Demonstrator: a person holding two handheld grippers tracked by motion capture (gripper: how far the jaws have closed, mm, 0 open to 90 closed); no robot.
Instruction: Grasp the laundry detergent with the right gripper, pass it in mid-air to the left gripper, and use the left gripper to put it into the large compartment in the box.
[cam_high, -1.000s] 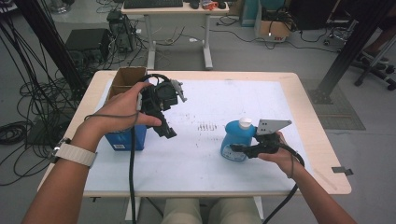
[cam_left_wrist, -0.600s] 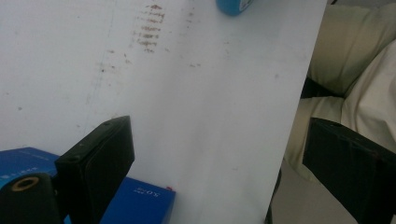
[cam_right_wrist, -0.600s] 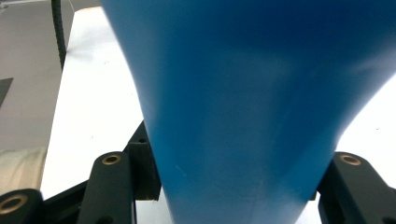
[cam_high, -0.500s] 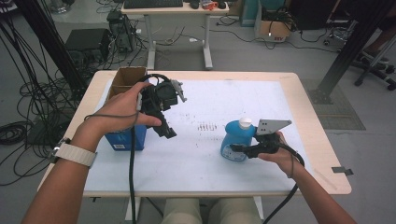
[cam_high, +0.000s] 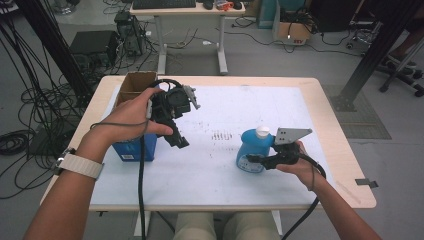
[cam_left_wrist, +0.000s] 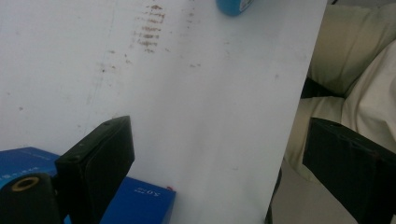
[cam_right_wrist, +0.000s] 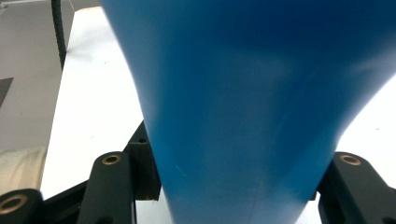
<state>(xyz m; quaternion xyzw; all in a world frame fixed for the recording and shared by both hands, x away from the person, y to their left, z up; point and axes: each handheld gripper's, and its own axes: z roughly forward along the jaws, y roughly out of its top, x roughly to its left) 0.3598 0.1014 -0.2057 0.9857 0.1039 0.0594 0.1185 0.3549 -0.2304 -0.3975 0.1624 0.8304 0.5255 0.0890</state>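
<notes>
At the left, a cardboard box (cam_high: 136, 82) and a blue box (cam_high: 134, 149) sit on the table (cam_high: 210, 165). The left hand-held gripper (cam_high: 176, 136) hangs above them, jaws apart, probably waiting. The right hand-held gripper (cam_high: 256, 160) clamps the bottle (cam_high: 252, 150), smooth blue plastic with a white cap, standing on the table, likely to lift it.

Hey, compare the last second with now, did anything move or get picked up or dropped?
Nothing visibly changed. The right tongs stay closed around the blue bottle standing on the table, and the left tongs stay open, held above the blue box.
</notes>
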